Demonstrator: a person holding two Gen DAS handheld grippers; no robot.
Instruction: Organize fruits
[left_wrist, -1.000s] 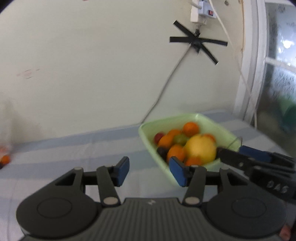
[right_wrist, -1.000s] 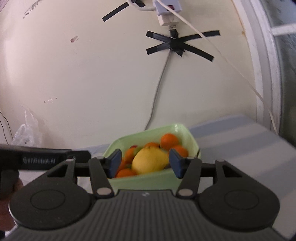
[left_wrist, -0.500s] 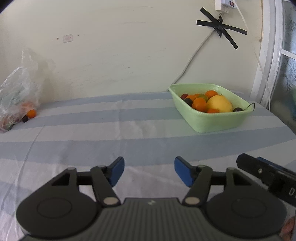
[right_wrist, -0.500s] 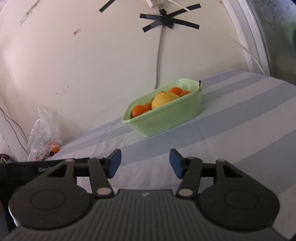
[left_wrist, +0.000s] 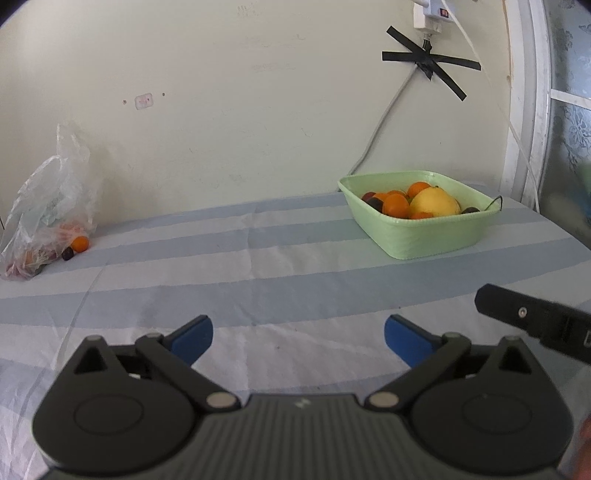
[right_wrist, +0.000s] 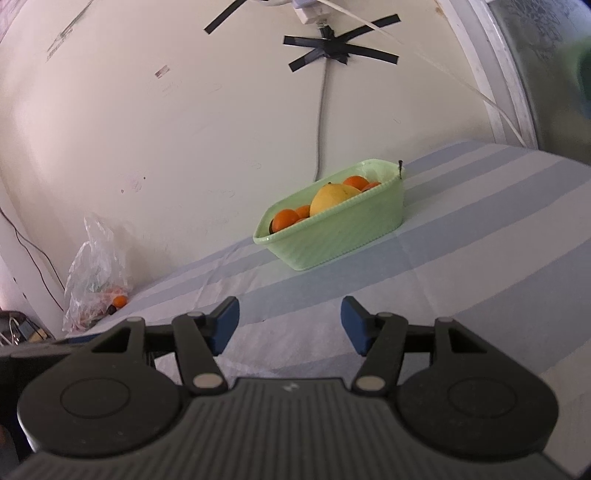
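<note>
A pale green basket (left_wrist: 432, 236) (right_wrist: 340, 232) stands on the striped cloth near the wall. It holds a big yellow fruit (left_wrist: 436, 202) (right_wrist: 332, 195), several oranges (left_wrist: 395, 205) (right_wrist: 286, 218) and some dark fruits. My left gripper (left_wrist: 298, 332) hovers over bare cloth well short of the basket, its jaws opening wide with nothing between them. My right gripper (right_wrist: 290, 319) is open and empty too, also short of the basket. Part of it shows at the right edge of the left wrist view (left_wrist: 535, 321).
A crumpled clear plastic bag (left_wrist: 48, 214) (right_wrist: 94, 273) with fruit lies at the far left by the wall, with an orange (left_wrist: 79, 243) and a dark fruit (left_wrist: 67, 253) next to it. A grey cable (left_wrist: 384, 122) hangs down the wall behind the basket. A window frame (left_wrist: 521, 110) borders the right.
Both grippers have drawn back from the basket, which was close in front a second ago. The left jaws have spread much wider; the right jaws look about the same.
</note>
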